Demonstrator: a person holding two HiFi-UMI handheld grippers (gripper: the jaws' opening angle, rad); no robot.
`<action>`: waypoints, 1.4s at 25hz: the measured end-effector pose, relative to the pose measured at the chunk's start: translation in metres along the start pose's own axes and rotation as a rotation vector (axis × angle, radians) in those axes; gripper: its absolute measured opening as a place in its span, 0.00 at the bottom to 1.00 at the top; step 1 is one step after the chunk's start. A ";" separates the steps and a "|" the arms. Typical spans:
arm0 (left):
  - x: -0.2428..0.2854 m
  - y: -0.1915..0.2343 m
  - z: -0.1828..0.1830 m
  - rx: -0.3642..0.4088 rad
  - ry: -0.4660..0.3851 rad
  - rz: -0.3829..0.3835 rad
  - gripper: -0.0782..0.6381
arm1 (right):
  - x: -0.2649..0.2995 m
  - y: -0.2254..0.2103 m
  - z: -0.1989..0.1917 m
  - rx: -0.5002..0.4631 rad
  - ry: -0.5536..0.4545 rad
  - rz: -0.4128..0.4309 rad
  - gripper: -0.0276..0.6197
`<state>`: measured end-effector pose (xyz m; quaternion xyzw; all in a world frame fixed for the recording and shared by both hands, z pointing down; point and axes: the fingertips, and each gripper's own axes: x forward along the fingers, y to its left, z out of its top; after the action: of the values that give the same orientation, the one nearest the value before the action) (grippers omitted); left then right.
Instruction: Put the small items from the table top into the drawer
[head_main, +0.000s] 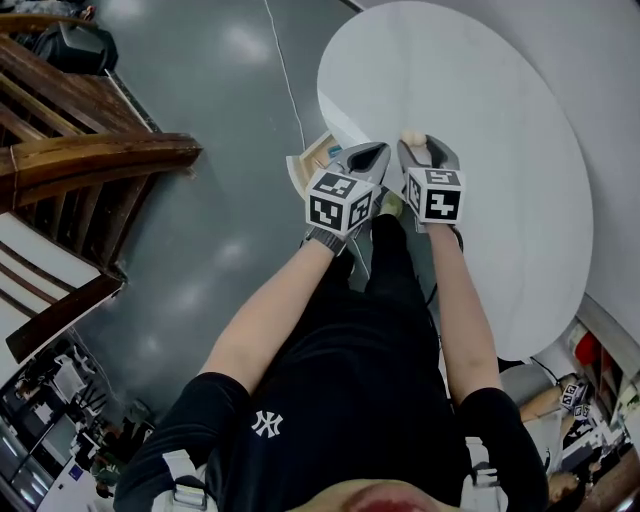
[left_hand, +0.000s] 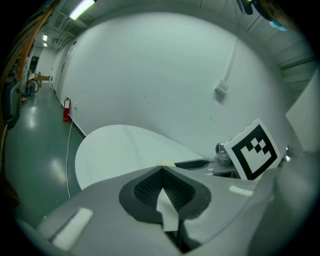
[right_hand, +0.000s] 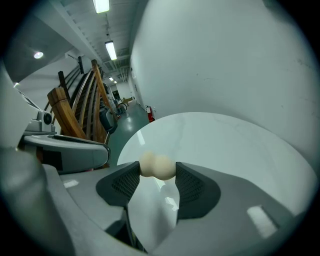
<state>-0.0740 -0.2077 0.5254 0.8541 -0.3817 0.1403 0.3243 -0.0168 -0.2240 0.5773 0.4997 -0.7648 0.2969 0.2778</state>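
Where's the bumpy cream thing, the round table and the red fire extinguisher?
cream lump (right_hand: 157, 166), right gripper view, its middle
round table (right_hand: 225, 145), right gripper view, bare top
fire extinguisher (left_hand: 66, 111), left gripper view, red body

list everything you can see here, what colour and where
table: 1, white, round, in front of the person
drawer: 1, pale, open at the table's near-left edge; contents too small to tell
cream lumpy item: 1, cream, between the right gripper's jaws
wooden structure: 1, brown, on the floor left of the table
fire extinguisher: 1, red, by the wall
cable: 1, white, across the grey floor
left gripper: 1, grey, jaws together, over the drawer
right gripper: 1, grey, jaws closed on the cream lumpy item, at the table's edge
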 end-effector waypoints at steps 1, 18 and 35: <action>-0.007 0.003 -0.004 0.000 0.001 0.003 0.11 | 0.000 0.009 -0.003 -0.003 -0.001 0.004 0.43; -0.096 0.055 -0.055 -0.033 -0.011 0.076 0.11 | -0.004 0.135 -0.057 -0.082 -0.005 0.085 0.43; -0.111 0.088 -0.107 -0.061 0.034 0.080 0.11 | 0.050 0.167 -0.135 -0.093 0.131 0.092 0.44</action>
<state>-0.2130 -0.1185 0.5907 0.8252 -0.4143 0.1558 0.3508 -0.1720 -0.1014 0.6742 0.4299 -0.7802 0.3055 0.3364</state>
